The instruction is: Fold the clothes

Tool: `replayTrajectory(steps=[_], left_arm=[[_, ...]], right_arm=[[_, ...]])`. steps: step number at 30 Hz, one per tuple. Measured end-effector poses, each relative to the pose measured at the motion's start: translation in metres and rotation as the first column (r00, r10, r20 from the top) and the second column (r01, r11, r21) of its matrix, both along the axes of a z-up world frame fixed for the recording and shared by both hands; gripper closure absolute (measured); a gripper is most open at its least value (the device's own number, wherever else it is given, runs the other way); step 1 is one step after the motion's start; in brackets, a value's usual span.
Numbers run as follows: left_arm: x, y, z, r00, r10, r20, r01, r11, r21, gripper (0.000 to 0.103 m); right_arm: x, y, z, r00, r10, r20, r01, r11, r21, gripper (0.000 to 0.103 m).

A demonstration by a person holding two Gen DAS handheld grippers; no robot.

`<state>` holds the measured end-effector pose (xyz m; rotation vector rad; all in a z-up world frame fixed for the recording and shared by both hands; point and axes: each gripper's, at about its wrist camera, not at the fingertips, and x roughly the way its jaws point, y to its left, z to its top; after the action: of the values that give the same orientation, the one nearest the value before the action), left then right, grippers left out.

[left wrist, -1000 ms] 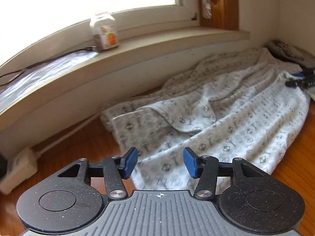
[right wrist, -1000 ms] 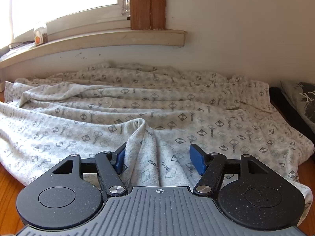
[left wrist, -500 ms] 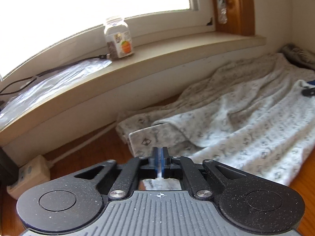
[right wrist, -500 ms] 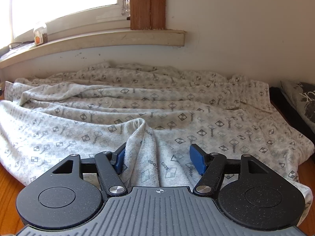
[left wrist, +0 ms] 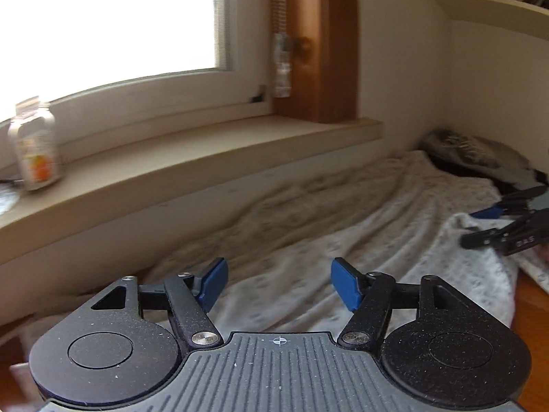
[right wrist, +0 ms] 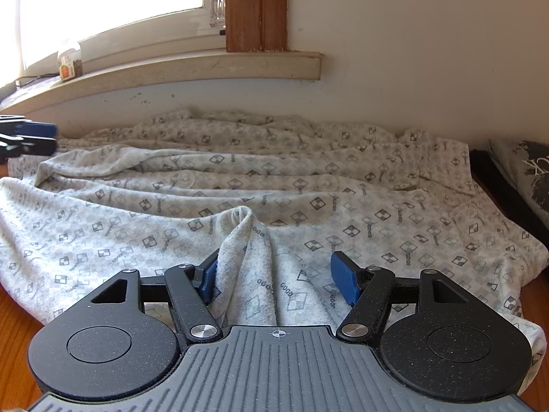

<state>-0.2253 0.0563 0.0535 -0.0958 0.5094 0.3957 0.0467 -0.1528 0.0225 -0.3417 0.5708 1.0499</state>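
A wooden bench (right wrist: 13, 316) runs along a pale wall under a window sill (right wrist: 192, 68). Spread across the bench, up against the wall, lies the patterned white garment (right wrist: 343, 185), rumpled into long folds, with buttons showing near its middle. At its right end a dark printed garment (right wrist: 528, 178) lies beside it.

The right gripper (right wrist: 274, 283) rests low over the near edge of the patterned garment. Its jaws stand fairly wide, a raised ridge of cloth stands between them, touching the left pad, while the right pad stands clear of it.

The left gripper (left wrist: 278, 283) hovers over the garment's left end, its view blurred. Its jaws have just been opening and stand wide, with nothing gripped between them.

A small jar (left wrist: 34, 147) stands on the sill.
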Motion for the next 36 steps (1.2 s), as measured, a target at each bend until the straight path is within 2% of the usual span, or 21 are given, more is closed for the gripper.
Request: replayTrajectory(steps=[2,5,9,16,19,21,22,23,24,26,27,30,33,36], left_arm=[[0.009,0.0,-0.01,0.999,-0.047,0.011,0.047,0.998,-0.028,0.03],[0.01,0.001,-0.02,0.998,-0.038,0.041,0.04,0.999,-0.036,0.03],[-0.003,0.007,-0.015,0.995,-0.043,0.087,0.05,0.996,-0.08,0.027],[0.003,0.009,-0.019,1.0,-0.022,-0.001,0.022,0.998,-0.061,0.026],[0.002,0.004,-0.018,0.999,-0.039,-0.002,0.039,0.998,-0.051,0.026],[0.009,-0.003,-0.014,0.997,-0.079,-0.003,0.079,0.994,-0.081,0.031],[0.012,-0.007,-0.012,0.995,-0.099,-0.003,0.098,0.991,-0.095,0.049],[0.015,-0.011,-0.01,0.993,-0.119,-0.002,0.118,0.987,-0.11,0.06],[0.02,-0.017,-0.008,0.99,-0.138,-0.005,0.136,0.984,-0.117,0.062],[0.04,-0.04,-0.002,0.981,-0.192,-0.017,0.189,0.975,-0.115,0.075],[0.053,-0.05,-0.002,0.975,-0.22,-0.02,0.216,0.968,-0.13,0.079],[0.091,-0.069,-0.005,0.954,-0.299,-0.03,0.288,0.939,-0.19,0.08],[0.114,-0.075,-0.018,0.949,-0.313,-0.046,0.295,0.928,-0.229,0.08],[0.121,-0.076,-0.028,0.948,-0.317,-0.031,0.298,0.919,-0.258,0.08]], right_arm=[[0.001,0.0,0.0,1.0,0.0,-0.003,0.0,1.0,0.001,0.038],[0.001,0.0,0.0,1.0,0.001,-0.003,-0.001,1.0,0.001,0.038],[0.002,0.0,0.0,1.0,0.0,-0.002,0.0,1.0,-0.001,0.037],[-0.002,0.002,0.001,1.0,-0.009,0.022,0.009,1.0,-0.009,0.036],[-0.002,0.002,0.001,0.999,-0.015,0.031,0.016,1.0,-0.013,0.032],[-0.003,0.002,0.001,0.999,-0.015,0.031,0.016,1.0,-0.011,0.032],[-0.004,0.002,0.001,0.999,-0.015,0.037,0.016,1.0,-0.012,0.032],[-0.005,0.002,0.001,0.999,-0.014,0.045,0.015,1.0,-0.014,0.032],[-0.006,0.003,0.001,0.999,-0.014,0.052,0.015,1.0,-0.016,0.032],[-0.006,0.003,0.001,0.998,-0.018,0.055,0.019,1.0,-0.017,0.032],[-0.006,0.002,0.002,0.998,-0.019,0.054,0.02,1.0,-0.014,0.032],[-0.006,0.001,0.003,0.997,-0.032,0.067,0.032,0.999,-0.005,0.031],[-0.007,-0.002,0.004,0.995,-0.054,0.083,0.054,0.998,0.012,0.029],[-0.002,-0.007,0.006,0.996,-0.074,0.053,0.072,0.997,0.04,0.017]])
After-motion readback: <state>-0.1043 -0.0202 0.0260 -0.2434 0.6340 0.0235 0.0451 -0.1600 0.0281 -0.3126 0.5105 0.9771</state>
